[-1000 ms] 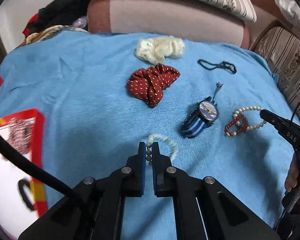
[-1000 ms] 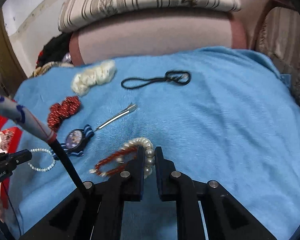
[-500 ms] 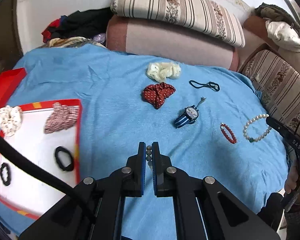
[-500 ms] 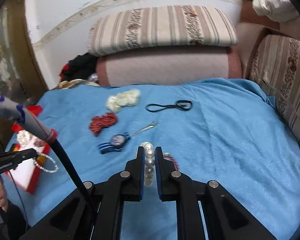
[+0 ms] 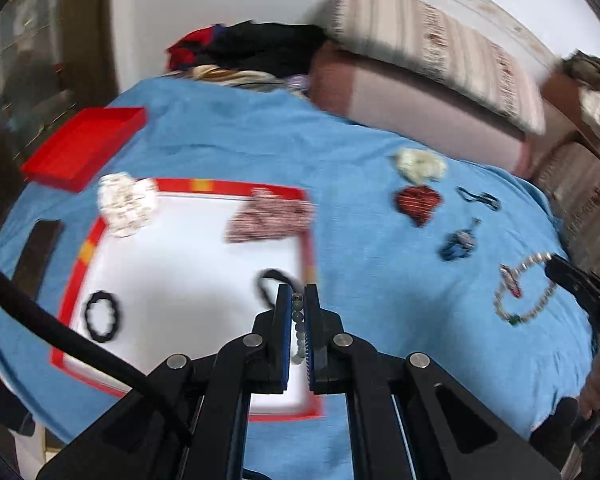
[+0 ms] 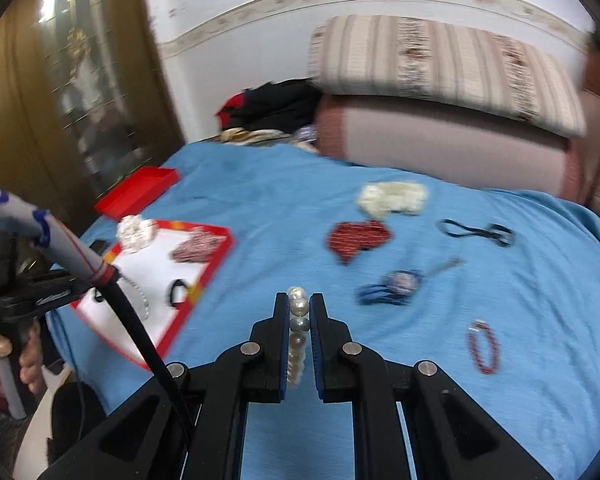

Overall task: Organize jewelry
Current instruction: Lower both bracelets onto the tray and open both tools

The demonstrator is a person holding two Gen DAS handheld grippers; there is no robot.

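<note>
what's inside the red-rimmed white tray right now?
In the tray: white scrunchie on the far-left rim, pink patterned scrunchie, two black hair ties. The left gripper covers the near-right part.

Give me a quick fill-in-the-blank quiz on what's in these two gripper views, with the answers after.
1. The right gripper is shut on a ____ bracelet.
2. The tray has a white floor and a ____ rim.
3. The watch lies on a ____ blanket.
4. The left gripper holds a bead bracelet above the ____.

Answers: pearl; red; blue; tray
</note>
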